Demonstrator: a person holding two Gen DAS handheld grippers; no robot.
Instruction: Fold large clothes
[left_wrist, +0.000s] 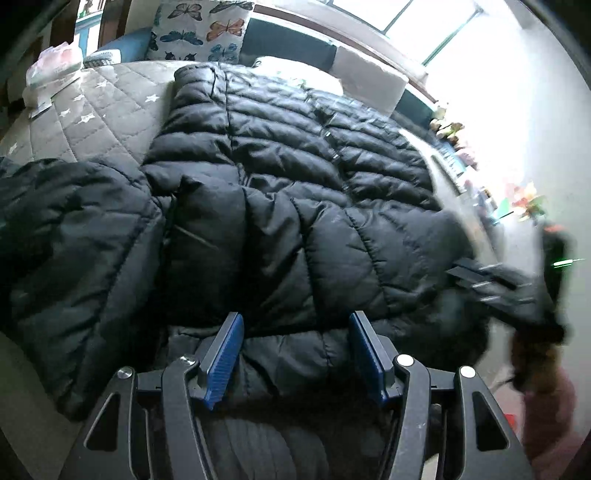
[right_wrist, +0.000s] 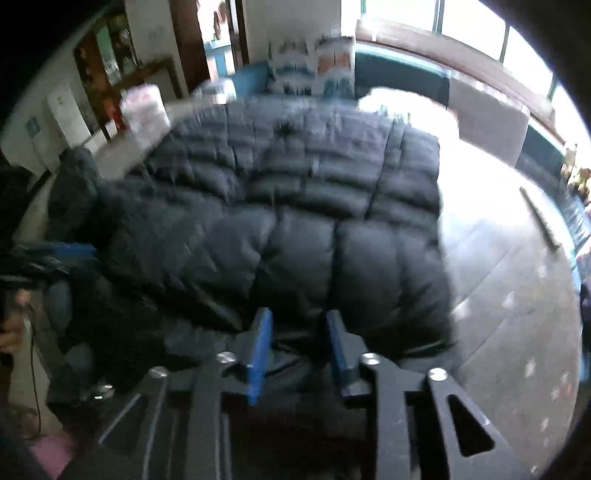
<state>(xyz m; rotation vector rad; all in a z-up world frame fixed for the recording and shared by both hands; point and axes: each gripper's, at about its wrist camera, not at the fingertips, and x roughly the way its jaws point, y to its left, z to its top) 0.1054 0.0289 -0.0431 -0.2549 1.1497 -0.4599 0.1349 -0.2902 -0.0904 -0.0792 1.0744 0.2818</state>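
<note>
Underneath, a black puffer jacket covers the star-quilted bed.

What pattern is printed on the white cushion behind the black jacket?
Butterflies, in blue and orange, on the cushion; clearest in the left wrist view.

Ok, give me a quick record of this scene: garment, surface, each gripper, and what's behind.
garment: black puffer jacket, spread flat, sleeve bunched at its left
surface: grey quilted bed cover with white stars
left gripper: open, over the jacket's near edge, nothing clamped
right gripper: jaws apart, above the jacket's near edge; image blurred
behind: butterfly-print pillow, bright window
</note>
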